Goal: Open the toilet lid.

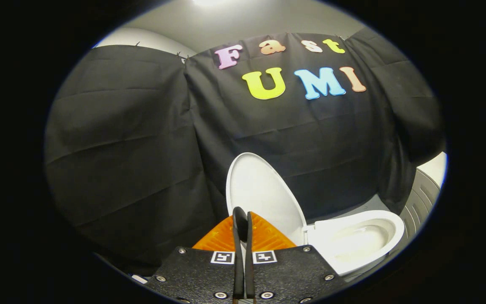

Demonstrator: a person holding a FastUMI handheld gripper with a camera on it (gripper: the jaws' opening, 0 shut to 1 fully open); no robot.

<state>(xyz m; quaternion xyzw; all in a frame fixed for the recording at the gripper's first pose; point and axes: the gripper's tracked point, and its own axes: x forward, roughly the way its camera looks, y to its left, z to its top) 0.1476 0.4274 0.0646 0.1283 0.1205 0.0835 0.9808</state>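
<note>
Toilet lid stands raised, upright against the black cloth wall, just beyond my gripper. I see the two fingers pressed together with no visible gap between them, and I find nothing caught between them. Their tips lie in front of the lower part of the lid; I cannot tell whether they touch it. Beside the lid, to the right of the fingers, the toilet bowl sits uncovered, its seat ring down and its hollow exposed. Past the bowl, a grey ribbed panel shows at the foot of the cloth.
</note>
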